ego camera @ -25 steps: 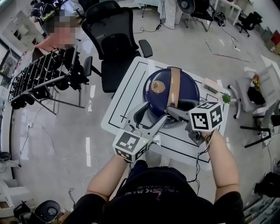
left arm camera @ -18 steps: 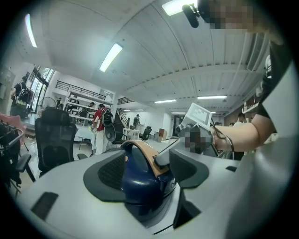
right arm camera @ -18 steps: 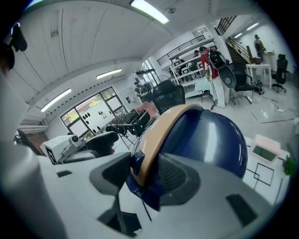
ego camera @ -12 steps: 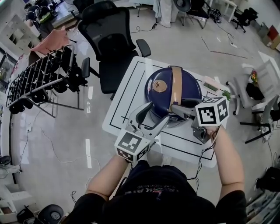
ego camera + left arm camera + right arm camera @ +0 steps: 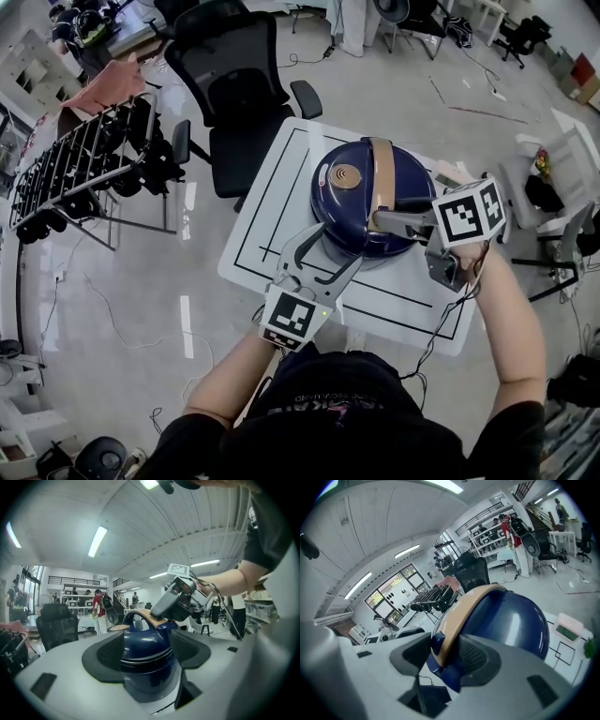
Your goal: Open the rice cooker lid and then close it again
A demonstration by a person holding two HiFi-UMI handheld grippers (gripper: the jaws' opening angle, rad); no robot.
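Right gripper view: right hand-held gripper, jaws just closing, clamps the tan handle at 5 o'clock on the lid. The left hand-held gripper, jaws just widening, loosely straddles the rice cooker. Lid shut; lifting judged next.

One round dark-blue rice cooker stands on one white worktop ruled with black lines. The cooker bears one curved tan handle and one round tan knob. Two grey tongs are in view, the left tongs and the right tongs. Each carries one black-and-white marker cube, making two: the left cube and the right cube. One small pink box and one small green thing lie on the worktop. On the floor beyond stand one black office chair and one black folding rack. In the far hall of the left gripper view there seem to be four or five standing people, too small to count surely.
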